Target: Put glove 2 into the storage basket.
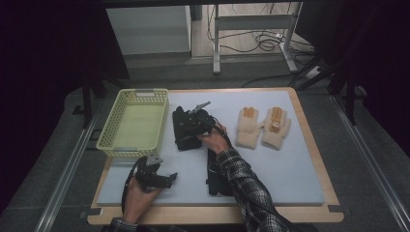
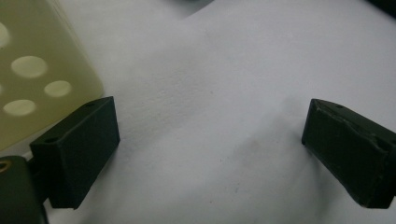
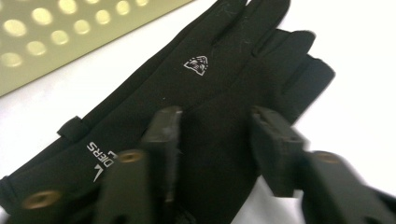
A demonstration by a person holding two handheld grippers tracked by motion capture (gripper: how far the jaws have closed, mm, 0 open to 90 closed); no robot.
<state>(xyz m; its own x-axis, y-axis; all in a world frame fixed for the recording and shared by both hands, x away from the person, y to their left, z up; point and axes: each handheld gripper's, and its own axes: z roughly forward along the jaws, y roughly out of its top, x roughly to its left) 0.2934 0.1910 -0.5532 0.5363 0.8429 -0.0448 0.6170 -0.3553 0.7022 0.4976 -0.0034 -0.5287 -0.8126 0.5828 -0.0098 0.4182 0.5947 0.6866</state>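
Observation:
A black glove (image 1: 183, 137) lies flat on the pale mat (image 1: 270, 164) just right of the yellow basket (image 1: 109, 130). My right gripper (image 1: 192, 123) hovers over it. In the right gripper view its jaws (image 3: 215, 135) stand apart above the black glove (image 3: 201, 79), which carries a small white logo, and the fabric between them lies flat. A second black glove (image 1: 217, 181) lies nearer the front, partly under the right forearm. My left gripper (image 1: 169, 178) rests low at the front left. Its jaws (image 2: 210, 149) are wide apart over bare mat (image 2: 210, 70), with nothing between them.
Two cream knitted gloves (image 1: 248, 126) (image 1: 275, 128) lie side by side at the right of the mat. The basket's perforated wall (image 2: 37, 84) (image 3: 70, 32) is close to both grippers. A wooden border (image 1: 309, 140) frames the mat.

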